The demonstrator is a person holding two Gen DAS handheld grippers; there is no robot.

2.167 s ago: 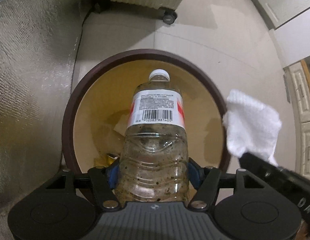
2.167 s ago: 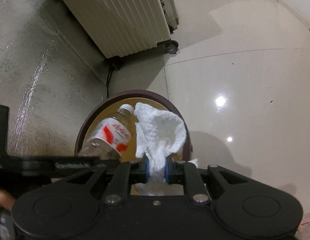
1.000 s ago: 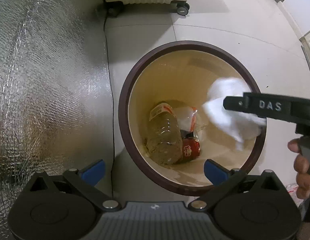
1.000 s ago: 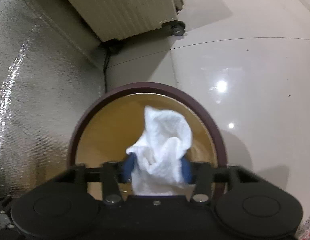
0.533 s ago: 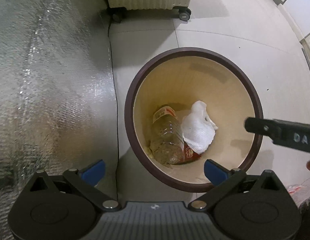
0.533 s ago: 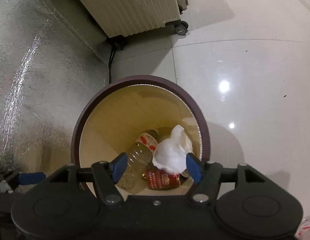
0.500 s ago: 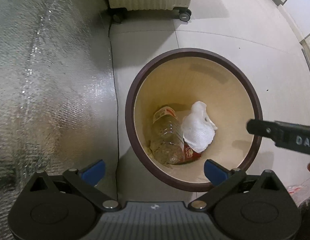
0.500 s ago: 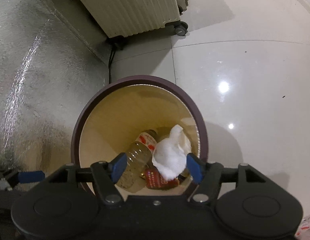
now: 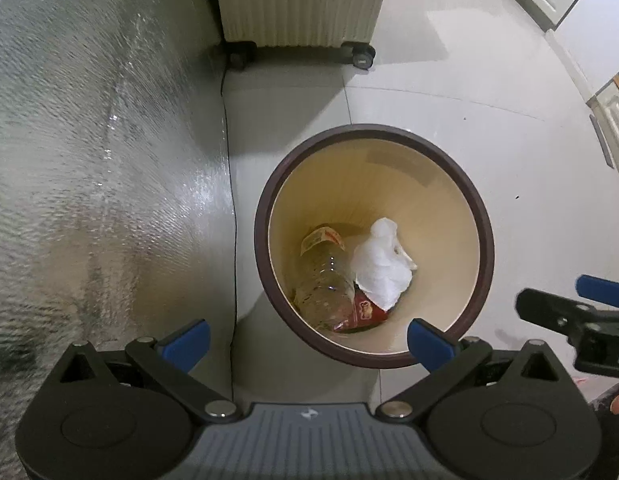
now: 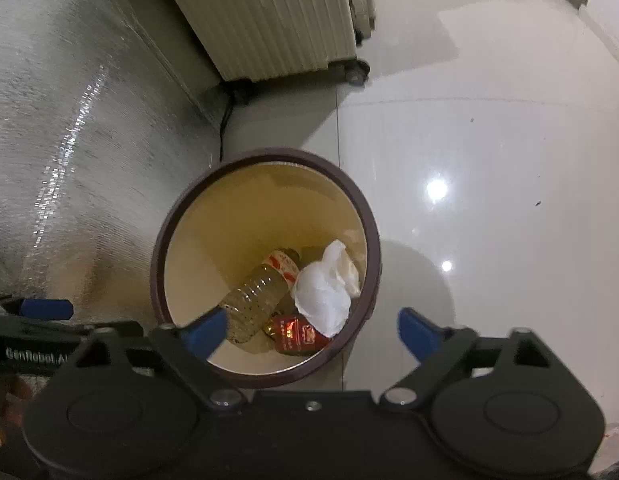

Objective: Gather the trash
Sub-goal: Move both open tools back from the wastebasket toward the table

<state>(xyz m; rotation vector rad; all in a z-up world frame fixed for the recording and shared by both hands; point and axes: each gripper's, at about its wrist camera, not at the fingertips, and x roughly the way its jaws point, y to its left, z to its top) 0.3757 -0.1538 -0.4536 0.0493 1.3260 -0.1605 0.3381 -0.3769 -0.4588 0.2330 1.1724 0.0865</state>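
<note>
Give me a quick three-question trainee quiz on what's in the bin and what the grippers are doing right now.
1. True or false: the white tissue lies inside the trash bin.
2. Which lies beside the tissue in the bin? A) plastic bottle B) glass jar C) shoe
3. Fill in: the left gripper and the right gripper both hold ____.

Key: 1 true; 2 A; 3 nothing: both stand open, the right one's jaws having just opened wider with nothing between them.
</note>
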